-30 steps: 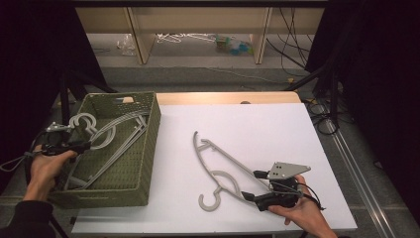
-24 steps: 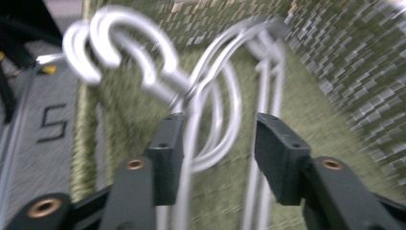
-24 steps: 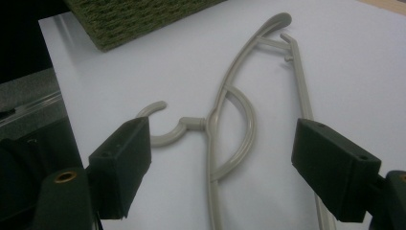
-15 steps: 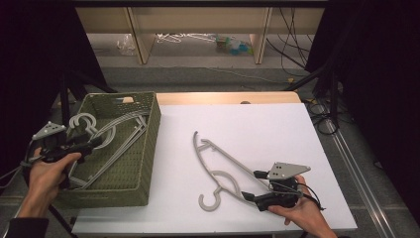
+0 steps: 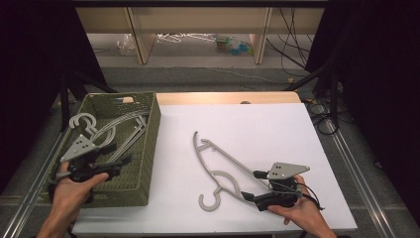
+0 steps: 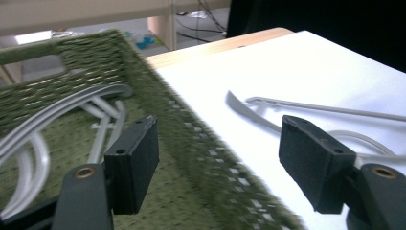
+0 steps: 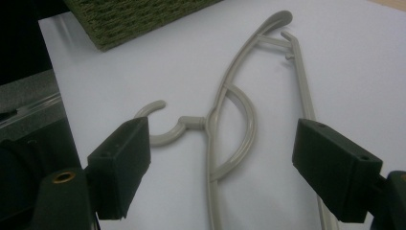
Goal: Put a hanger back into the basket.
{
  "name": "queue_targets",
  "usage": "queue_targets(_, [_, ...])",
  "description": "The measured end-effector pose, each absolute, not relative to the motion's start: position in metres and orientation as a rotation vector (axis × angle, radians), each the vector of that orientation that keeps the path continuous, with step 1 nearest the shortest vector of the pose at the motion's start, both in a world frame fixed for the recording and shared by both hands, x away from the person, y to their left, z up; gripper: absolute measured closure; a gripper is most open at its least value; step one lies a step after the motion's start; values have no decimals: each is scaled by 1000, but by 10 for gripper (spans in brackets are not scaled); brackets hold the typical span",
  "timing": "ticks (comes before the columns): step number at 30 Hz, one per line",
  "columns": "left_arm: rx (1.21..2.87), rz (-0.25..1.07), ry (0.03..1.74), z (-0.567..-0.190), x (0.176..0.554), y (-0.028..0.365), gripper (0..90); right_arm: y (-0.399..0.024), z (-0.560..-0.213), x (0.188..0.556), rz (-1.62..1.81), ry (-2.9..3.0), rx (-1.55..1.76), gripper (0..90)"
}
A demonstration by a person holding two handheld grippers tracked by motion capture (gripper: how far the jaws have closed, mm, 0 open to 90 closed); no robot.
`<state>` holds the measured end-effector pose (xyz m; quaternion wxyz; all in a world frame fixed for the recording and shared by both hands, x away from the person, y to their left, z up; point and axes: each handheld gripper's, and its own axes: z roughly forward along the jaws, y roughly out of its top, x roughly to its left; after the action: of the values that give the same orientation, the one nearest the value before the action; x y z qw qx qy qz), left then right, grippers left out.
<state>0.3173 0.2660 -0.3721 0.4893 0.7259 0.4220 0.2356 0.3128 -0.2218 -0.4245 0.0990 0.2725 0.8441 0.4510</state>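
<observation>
Both grippers are standing with jaws spread, pinching nothing. I'm running the left gripper (image 5: 118,161) above the basket (image 5: 148,148); its jaws have just been opening, with only the basket wall and weave showing between the pads (image 6: 134,163). I'm keeping the right gripper (image 5: 257,191) low on the white table (image 5: 257,124), jaws apart on either side of the loose hanger (image 5: 223,166), near its lower arm, pads not touching it as far as I'm seeing. Several hangers (image 5: 114,126) are already lying in the basket, hooks poking over the far-left rim. One hanger is waiting flat on the table, hook (image 7: 165,132) pointing toward the near edge. Judging: mostly done, that last one left to grab and bin.
</observation>
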Motion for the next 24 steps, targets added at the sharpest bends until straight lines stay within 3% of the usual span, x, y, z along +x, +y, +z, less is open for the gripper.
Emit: queue_targets(24, [1853, 581, 896, -389, 262, 204, 300, -221, -428, 313, 1328, 2510, 808, 217])
